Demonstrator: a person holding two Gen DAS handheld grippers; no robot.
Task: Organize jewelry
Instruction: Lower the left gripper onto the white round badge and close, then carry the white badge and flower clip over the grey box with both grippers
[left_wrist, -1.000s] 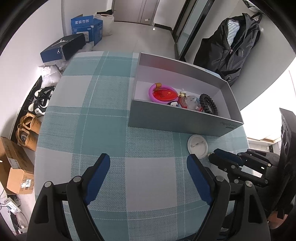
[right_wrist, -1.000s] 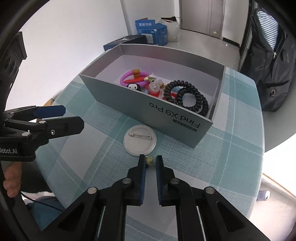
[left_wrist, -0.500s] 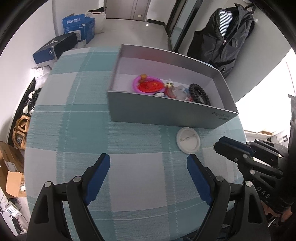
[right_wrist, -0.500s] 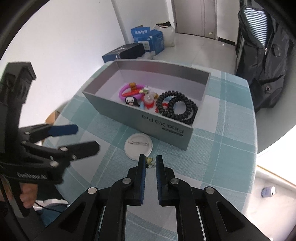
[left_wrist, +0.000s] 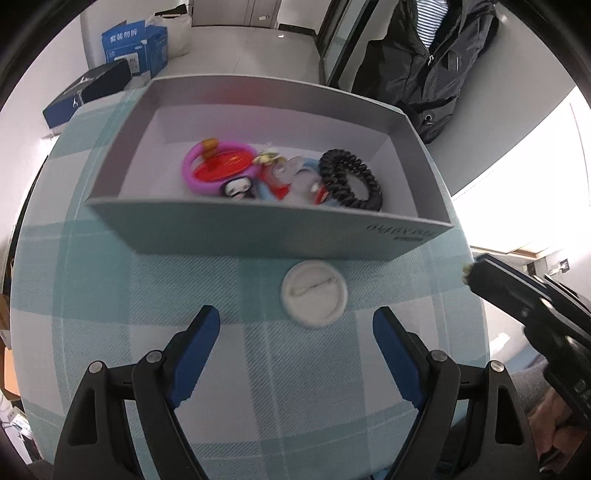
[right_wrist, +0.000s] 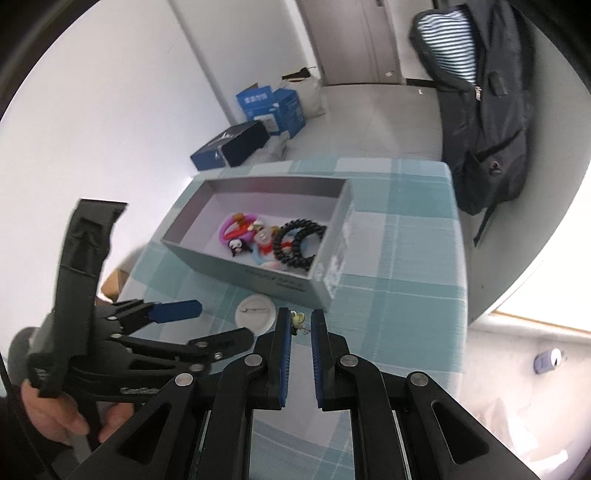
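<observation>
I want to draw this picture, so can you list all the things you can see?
box: 1, grey, on the table, open top
pink ring: 1, pink, inside the box
coil hair ties: black, inside the box at its right end; count unclear
round badge: 1, white, on the tablecloth in front of the box
small charm: 1, yellowish, between the right gripper's fingers
tablecloth: 1, teal and white checks
jacket: 1, dark, behind the table
cartons: blue, on the floor
left gripper: 1, black and blue, open
right gripper: 1, black and blue, shut on the small charm
</observation>
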